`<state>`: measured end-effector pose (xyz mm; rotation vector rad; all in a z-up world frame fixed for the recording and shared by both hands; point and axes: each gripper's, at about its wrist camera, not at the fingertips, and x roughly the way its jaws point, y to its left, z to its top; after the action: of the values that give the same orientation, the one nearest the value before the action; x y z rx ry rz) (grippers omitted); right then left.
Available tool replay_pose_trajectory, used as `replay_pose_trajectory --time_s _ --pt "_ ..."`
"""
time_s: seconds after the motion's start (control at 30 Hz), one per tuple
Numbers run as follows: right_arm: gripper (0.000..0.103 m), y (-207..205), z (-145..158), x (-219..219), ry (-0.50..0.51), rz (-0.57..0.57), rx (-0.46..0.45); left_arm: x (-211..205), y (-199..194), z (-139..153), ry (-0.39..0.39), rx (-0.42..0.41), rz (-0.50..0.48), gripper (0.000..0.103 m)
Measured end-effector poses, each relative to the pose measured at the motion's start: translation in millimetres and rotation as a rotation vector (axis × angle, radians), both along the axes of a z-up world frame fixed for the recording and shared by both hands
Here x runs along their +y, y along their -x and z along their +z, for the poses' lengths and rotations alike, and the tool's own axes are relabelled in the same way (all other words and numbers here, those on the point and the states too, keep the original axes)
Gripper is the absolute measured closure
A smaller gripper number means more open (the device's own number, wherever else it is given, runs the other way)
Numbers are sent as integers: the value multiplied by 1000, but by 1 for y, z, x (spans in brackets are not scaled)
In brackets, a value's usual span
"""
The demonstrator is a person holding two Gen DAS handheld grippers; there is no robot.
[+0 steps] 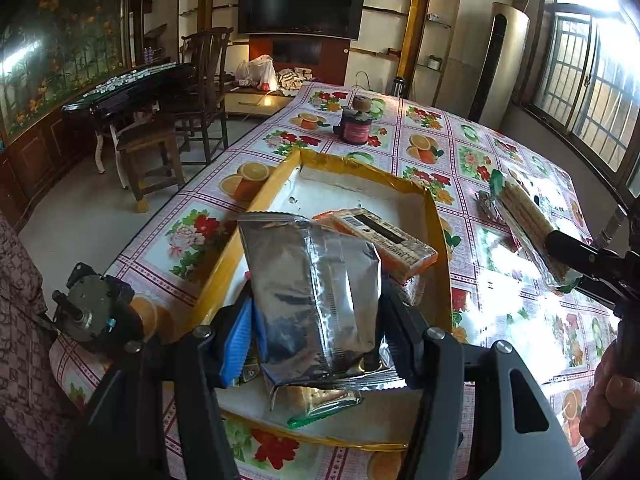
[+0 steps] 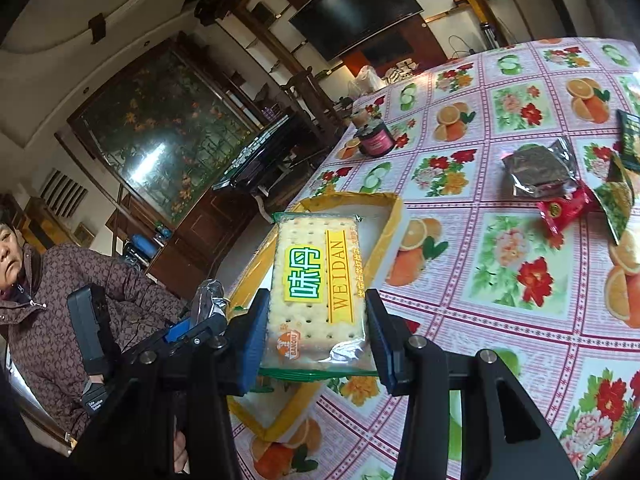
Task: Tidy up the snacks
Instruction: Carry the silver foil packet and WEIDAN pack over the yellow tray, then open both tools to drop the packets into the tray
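My left gripper (image 1: 316, 328) is shut on a silver foil snack packet (image 1: 312, 280), held over a shallow white tray with a yellow rim (image 1: 264, 196). An orange packet (image 1: 384, 240) lies inside the tray, behind the foil packet. My right gripper (image 2: 318, 320) is shut on a clear packet of crackers (image 2: 316, 280) with a green and yellow label. It hovers above the tray's rim (image 2: 384, 232). The crackers (image 1: 524, 216) also show at the right of the left wrist view. The left gripper (image 2: 200, 324) with its silver packet (image 2: 208, 296) appears low left in the right wrist view.
A dark jar (image 1: 356, 126) stands on the fruit-print tablecloth beyond the tray. Loose snacks lie further right: a dark foil pack (image 2: 540, 168), a red one (image 2: 564, 208), a green one (image 2: 616, 196). A person in a brown patterned jacket (image 2: 60, 300) sits at the table's left edge.
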<state>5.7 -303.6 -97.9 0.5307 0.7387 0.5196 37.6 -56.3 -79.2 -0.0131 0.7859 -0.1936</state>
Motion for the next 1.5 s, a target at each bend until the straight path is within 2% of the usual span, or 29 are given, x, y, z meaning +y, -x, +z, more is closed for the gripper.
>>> replay_pose_trajectory --time_s 0.33,0.83,1.1,1.5 --pt "57 -4 4 5 7 20 -13 2 5 11 -35 -93 22 43" --pt "57 -53 -1 33 0 52 20 -17 -35 -4 -114 6 15 43" --pt "57 -87 -13 56 68 82 51 -27 -58 -12 -133 66 -1 43" --pt "57 -108 -30 68 189 78 83 -35 -78 -32 -141 168 -15 43"
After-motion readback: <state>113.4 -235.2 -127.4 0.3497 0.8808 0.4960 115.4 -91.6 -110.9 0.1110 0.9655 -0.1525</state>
